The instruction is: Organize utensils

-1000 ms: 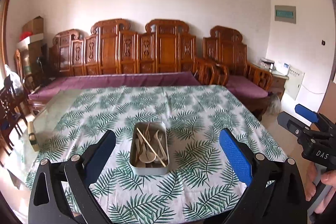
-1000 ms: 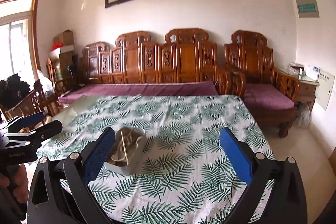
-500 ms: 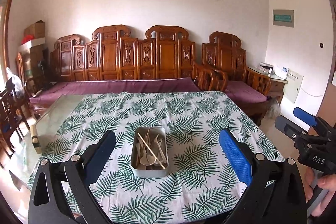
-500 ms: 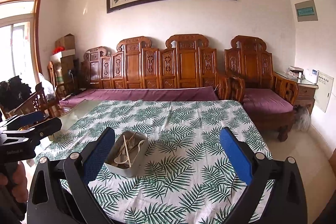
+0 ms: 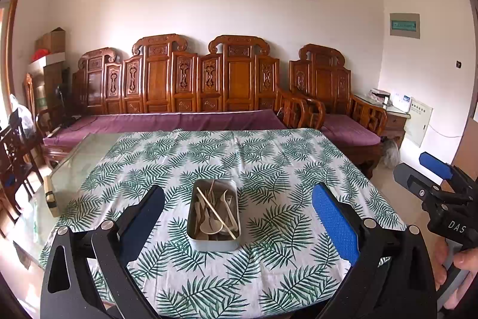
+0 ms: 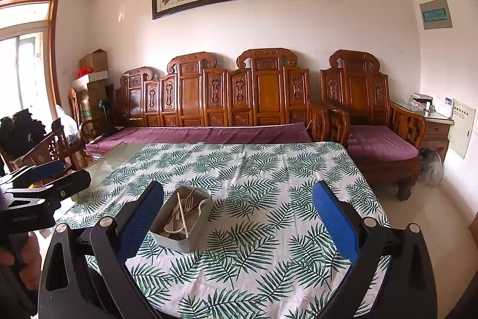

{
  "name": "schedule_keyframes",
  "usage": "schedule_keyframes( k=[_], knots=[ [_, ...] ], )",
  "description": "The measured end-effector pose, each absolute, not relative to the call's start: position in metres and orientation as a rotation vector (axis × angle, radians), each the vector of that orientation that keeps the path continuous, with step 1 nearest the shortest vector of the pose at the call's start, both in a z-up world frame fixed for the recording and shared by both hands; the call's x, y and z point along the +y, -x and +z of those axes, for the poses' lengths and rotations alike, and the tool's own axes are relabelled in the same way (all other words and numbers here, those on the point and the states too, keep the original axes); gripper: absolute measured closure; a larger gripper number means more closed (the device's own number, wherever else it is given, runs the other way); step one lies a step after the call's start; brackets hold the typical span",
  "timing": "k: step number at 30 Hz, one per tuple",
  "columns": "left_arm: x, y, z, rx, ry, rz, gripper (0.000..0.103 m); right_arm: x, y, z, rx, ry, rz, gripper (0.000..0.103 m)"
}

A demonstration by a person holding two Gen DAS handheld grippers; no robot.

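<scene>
A grey metal tin (image 5: 214, 241) sits on the leaf-print tablecloth (image 5: 269, 169) near the front middle. It holds several pale wooden utensils (image 5: 213, 214), including spoons, forks and a chopstick, in a loose pile. It also shows in the right wrist view (image 6: 182, 242). My left gripper (image 5: 239, 217) is open and empty, above the front edge, with the tin between its fingers in the view. My right gripper (image 6: 239, 217) is open and empty, to the right of the tin. Each gripper shows at the other view's edge.
The table's glass top (image 5: 83, 157) is bare at the left, with a small block (image 5: 50, 196) on it. A carved wooden sofa with purple cushions (image 5: 167, 121) stands behind the table. Dark chairs (image 5: 15, 157) stand at the left.
Both grippers have risen and pulled back from the table, so the tin sits lower and smaller in both views. The jaws stay open.
</scene>
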State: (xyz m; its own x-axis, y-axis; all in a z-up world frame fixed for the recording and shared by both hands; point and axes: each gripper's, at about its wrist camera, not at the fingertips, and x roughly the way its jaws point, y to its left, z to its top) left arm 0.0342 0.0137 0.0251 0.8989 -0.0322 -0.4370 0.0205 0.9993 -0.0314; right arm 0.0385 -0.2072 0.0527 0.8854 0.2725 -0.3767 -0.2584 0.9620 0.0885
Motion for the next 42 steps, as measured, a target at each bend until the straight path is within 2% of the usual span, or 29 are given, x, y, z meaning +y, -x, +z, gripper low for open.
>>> schedule_keyframes(
  k=[42],
  knots=[
    [0.0071,-0.0279,0.0218,0.439,0.019,-0.019,0.008,-0.2083,-0.0390,0.0502,0.401,-0.041,0.273,0.003]
  ],
)
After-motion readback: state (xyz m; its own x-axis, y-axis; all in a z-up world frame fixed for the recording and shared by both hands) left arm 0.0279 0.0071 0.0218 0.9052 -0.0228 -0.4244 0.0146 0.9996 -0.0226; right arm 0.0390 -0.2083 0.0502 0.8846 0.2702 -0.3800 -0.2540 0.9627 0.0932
